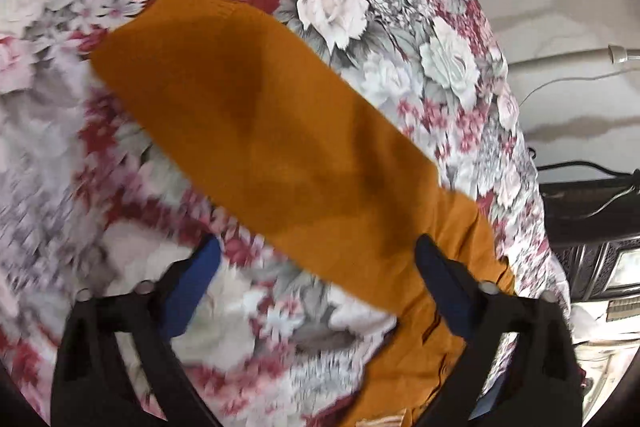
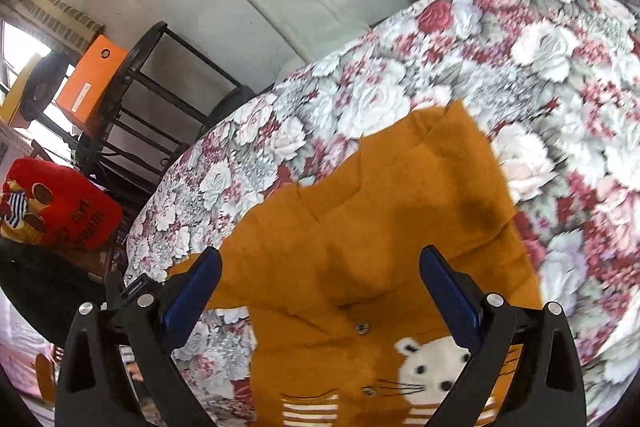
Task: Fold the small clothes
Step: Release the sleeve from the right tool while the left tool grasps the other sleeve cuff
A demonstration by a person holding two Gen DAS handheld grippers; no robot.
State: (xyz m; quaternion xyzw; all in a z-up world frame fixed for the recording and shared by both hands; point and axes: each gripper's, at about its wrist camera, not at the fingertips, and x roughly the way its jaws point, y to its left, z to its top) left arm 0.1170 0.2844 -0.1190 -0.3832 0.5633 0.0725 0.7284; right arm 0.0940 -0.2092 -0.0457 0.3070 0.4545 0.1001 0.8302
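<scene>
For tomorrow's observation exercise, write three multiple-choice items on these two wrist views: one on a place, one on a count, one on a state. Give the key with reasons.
1. Where does the mustard knitted cardigan lie?
A. on a floral bedspread
B. on a wooden floor
C. in a basket

2. How many buttons show on its front in the right wrist view?
A. none
B. two
C. five

3. How does the right hand-held gripper stand?
A. shut on a sleeve
B. open, holding nothing
C. shut on a button

Key: A, the floral bedspread surrounds the cardigan; B, one button sits above another; C is wrong, B is right, since the blue fingers stand wide apart above the cloth.
</scene>
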